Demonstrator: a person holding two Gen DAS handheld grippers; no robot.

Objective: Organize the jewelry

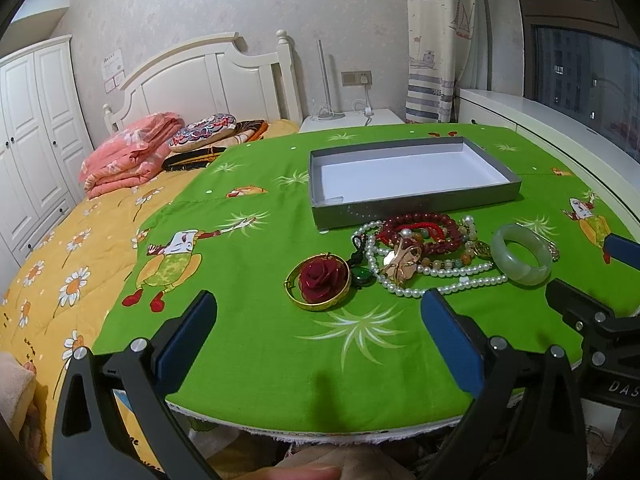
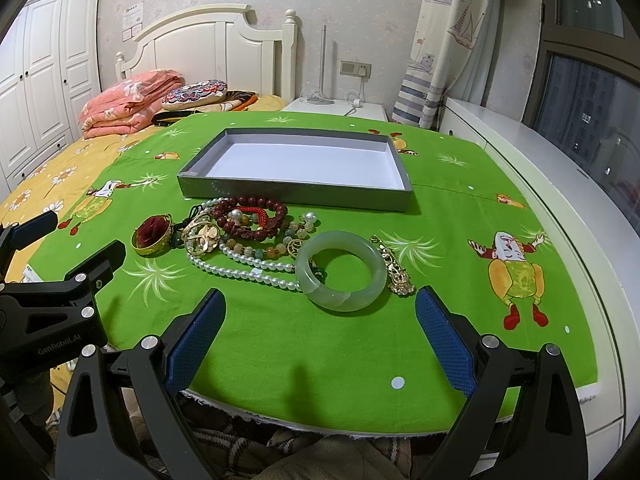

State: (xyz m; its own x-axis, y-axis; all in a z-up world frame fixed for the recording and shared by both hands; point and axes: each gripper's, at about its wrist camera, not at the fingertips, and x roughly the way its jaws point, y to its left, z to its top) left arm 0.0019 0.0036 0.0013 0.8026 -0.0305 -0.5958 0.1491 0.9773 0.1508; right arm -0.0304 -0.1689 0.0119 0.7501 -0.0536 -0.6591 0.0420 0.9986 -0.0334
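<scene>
Nothing has gone into the grey shallow box (image 2: 296,192) yet: its white floor shows bare in both views, so the sorting appears to be at its very start. All the jewelry lies in one tangled heap on the green printed cloth (image 2: 320,360), just in front of the box's near wall. At the heap's left end, as seen from the box, sits a gold bangle (image 1: 318,302) with a red rose ornament (image 1: 322,277) resting inside it; beside that lie a gold flower brooch (image 2: 202,237), a white pearl necklace (image 2: 248,274), dark red bead bracelets (image 2: 256,216) and a string of pale mixed-colour beads (image 2: 256,250), all overlapping. The jade bangle (image 2: 342,270) lies at the right end, touching the pearls, with a gold filigree piece (image 2: 394,270) just beyond it. The left gripper (image 1: 318,332) hangs with its jaws spread wide and empty, short of the gold bangle; the right gripper (image 2: 320,328) is likewise spread and empty, lined up before the jade bangle. Every piece remains to be lifted into the box.
</scene>
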